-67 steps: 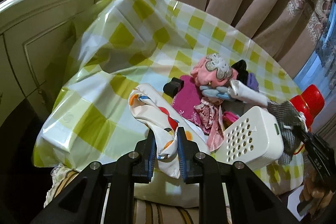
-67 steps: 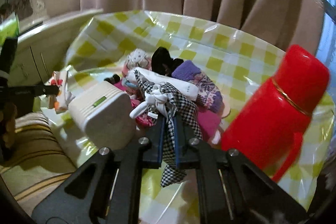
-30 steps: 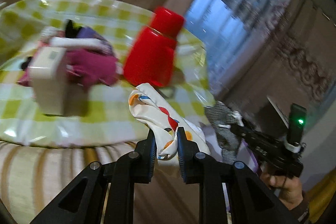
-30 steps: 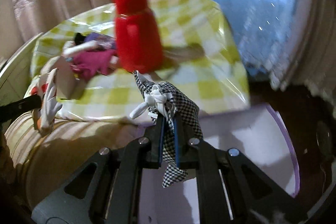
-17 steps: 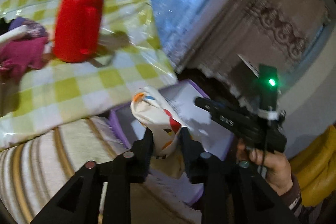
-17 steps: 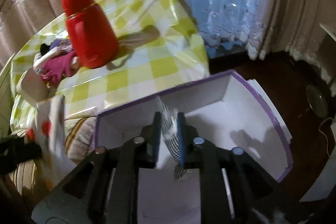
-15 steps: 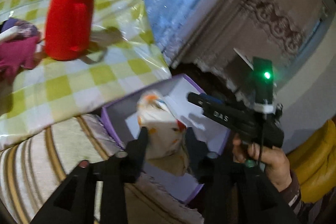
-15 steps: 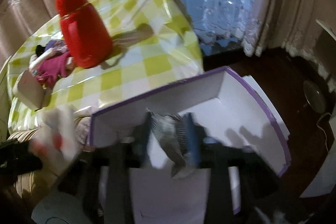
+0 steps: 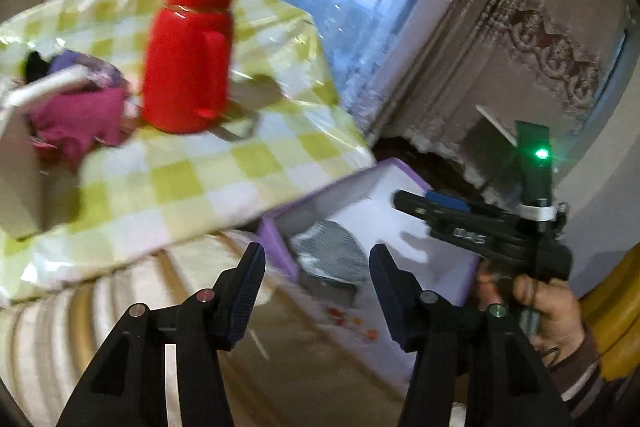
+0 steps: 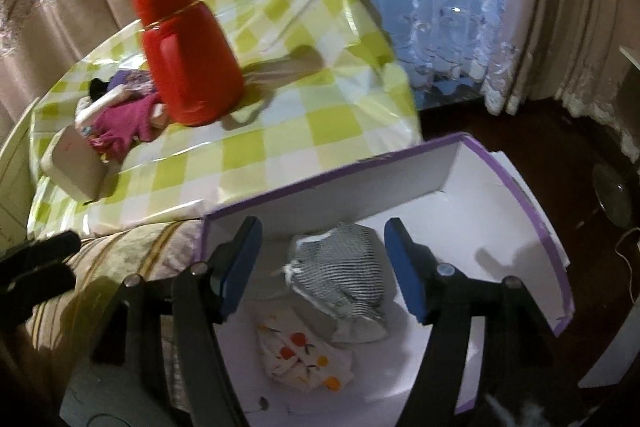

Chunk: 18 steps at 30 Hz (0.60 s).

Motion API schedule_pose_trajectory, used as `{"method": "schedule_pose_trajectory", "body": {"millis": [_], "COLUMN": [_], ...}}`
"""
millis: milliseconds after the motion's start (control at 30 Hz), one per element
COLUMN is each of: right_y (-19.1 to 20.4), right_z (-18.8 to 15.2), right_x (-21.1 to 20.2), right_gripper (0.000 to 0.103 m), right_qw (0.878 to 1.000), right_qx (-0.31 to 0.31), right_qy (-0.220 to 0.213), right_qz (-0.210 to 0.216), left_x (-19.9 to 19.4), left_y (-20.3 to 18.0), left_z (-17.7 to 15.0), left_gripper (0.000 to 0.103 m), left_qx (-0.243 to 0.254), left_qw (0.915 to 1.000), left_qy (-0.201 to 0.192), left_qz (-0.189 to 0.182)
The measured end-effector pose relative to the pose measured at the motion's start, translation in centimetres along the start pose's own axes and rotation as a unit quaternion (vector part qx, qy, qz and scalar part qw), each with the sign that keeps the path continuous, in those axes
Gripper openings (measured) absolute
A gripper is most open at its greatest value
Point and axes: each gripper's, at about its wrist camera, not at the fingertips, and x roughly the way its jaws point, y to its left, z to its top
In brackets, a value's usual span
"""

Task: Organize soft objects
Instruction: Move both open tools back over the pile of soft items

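Note:
A white box with purple edges (image 10: 532,211) stands on the floor beside the table. In it lie a black-and-white checked cloth (image 10: 340,275) and a white cloth with coloured spots (image 10: 304,355). My right gripper (image 10: 320,267) hangs over the box, its jaws opening, nothing pressed between them. My left gripper (image 9: 316,287) is above the box's near edge (image 9: 276,243), jaws opening too and bare; the checked cloth (image 9: 332,251) shows beyond them. More soft things (image 10: 120,115) are piled on the table.
A red thermos (image 10: 184,55) stands on the table with the yellow-checked cover (image 10: 280,131). A beige perforated box (image 10: 76,163) is at the table's left. A striped cushion (image 9: 60,327) lies below the table edge. A hand (image 9: 536,299) holds the right gripper's body.
Both grippers swung from the table to over the box and opened. The checked cloth and the spotted cloth dropped from the jaws into the box.

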Motion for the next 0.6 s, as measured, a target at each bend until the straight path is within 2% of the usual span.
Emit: {"method": "schedule_pose_trajectory", "body": {"millis": [167,300,433,600], "right_y": [2.2,4.1,6.4,9.7], "right_z": [0.0,0.3,0.6,1.3], "right_x": [-0.1,0.3,0.6,0.9], "right_gripper": [0.070,0.071,0.071,0.072], "right_qw": [0.999,0.999,0.997,0.994], "right_qx": [-0.018,-0.030,-0.050,-0.077], "right_qy": [-0.001,0.003,0.007,0.008], "right_qz": [0.027,0.044,0.057,0.073], "left_x": [-3.0,-6.2,-9.7,-12.4], "left_y": [4.6,8.7,12.9,16.9], "left_z": [-0.3,-1.0,-1.2,-1.0], "left_gripper": [0.056,0.056,0.056,0.056], "left_qx": [-0.027,-0.059,-0.086,-0.120], "left_qw": [0.9990,0.9958,0.9899,0.9813], "left_qy": [-0.008,-0.034,-0.063,-0.092], "left_qz": [0.036,0.060,0.094,0.119]}}
